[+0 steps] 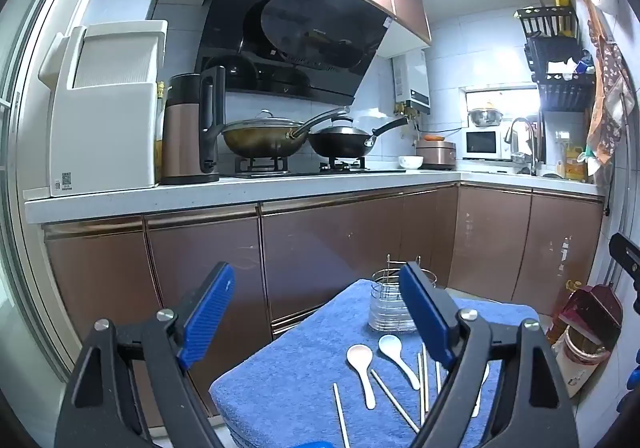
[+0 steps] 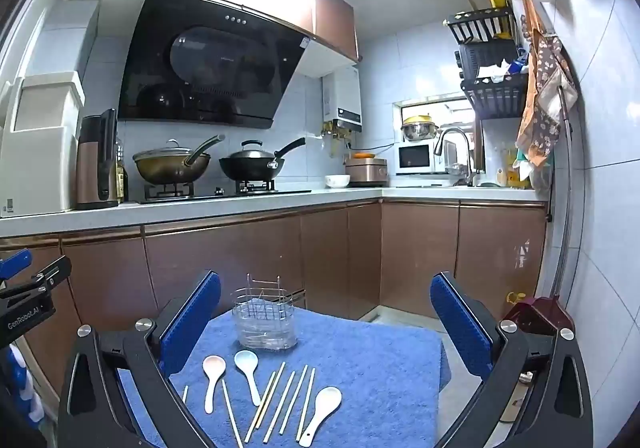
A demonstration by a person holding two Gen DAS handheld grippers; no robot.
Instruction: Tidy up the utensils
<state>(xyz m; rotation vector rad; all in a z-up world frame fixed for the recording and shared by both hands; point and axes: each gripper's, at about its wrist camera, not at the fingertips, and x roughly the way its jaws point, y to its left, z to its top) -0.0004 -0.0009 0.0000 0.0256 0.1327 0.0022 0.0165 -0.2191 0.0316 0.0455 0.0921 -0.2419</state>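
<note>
A blue towel (image 2: 360,360) covers a small table in front of the cabinets. On its far edge stands a wire utensil holder in a clear cup (image 2: 264,322), with nothing in it that I can see. Three white spoons lie nearer: two side by side (image 2: 212,376) (image 2: 248,368) and one to the right (image 2: 322,412). Several wooden chopsticks (image 2: 280,400) lie among them. My right gripper (image 2: 326,280) hovers open above the towel, holding nothing. My left gripper (image 1: 318,280) is open too, left of the spoons (image 1: 362,372), and its right finger hides part of the holder (image 1: 386,308).
Brown cabinet doors (image 2: 260,260) stand close behind the table, under a counter with a gas stove, two woks (image 2: 172,163) and a kettle (image 2: 98,159). A dark red container (image 2: 536,314) and jars sit on the floor at the right, by the tiled wall.
</note>
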